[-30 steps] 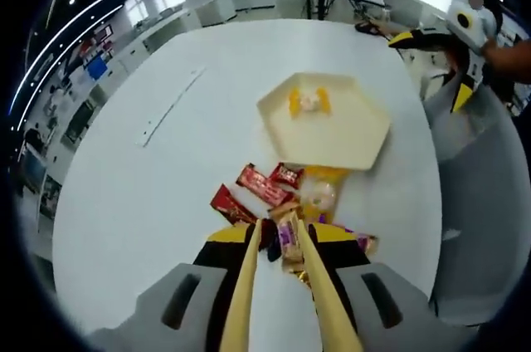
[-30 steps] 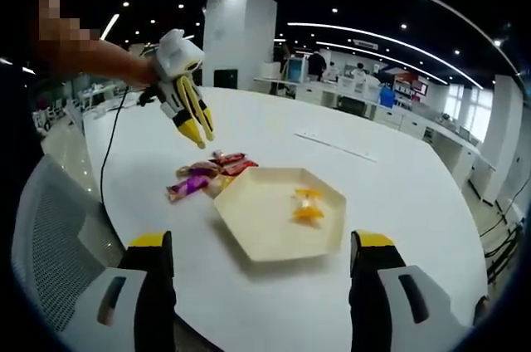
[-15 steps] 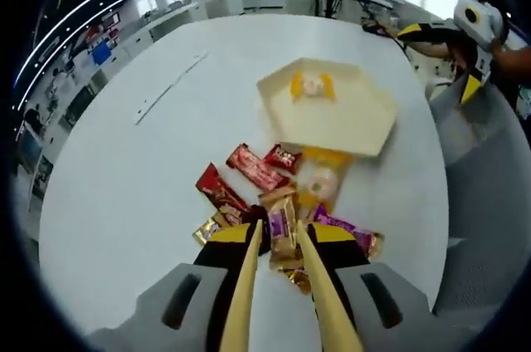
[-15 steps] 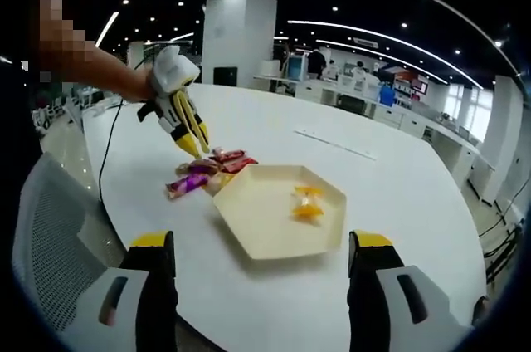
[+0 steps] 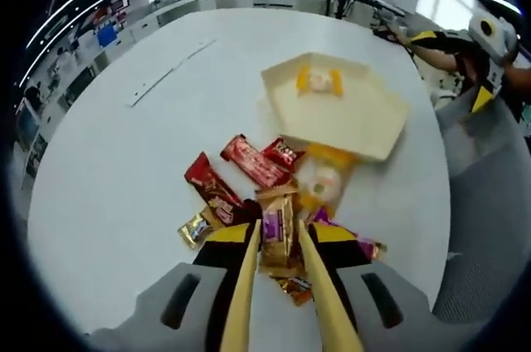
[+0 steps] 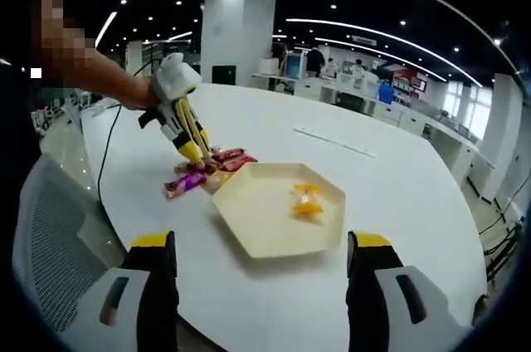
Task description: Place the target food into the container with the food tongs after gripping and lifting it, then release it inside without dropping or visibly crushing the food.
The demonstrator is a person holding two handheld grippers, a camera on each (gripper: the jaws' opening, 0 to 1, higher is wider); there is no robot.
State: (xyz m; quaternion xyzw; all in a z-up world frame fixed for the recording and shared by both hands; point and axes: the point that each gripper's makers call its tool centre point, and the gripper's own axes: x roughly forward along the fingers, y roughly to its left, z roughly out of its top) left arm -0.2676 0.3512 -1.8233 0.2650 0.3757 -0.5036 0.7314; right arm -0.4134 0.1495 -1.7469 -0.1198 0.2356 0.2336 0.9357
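Left gripper [image 5: 276,240]: yellow food tongs straddling gold-wrapped snack bar [image 5: 277,229], contact unclear. Right gripper [image 6: 261,256]: jaws wide apart. Cream hexagonal tray [image 5: 365,124] holds yellow-wrapped candy [image 5: 319,80]; round white worktop [image 5: 116,161].

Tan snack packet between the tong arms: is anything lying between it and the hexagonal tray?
Yes. In the left gripper view, the tan packet sits between the tongs, and a yellow-wrapped round snack and a small red packet lie on the table between it and the tray. Lifted, it could pass over them.
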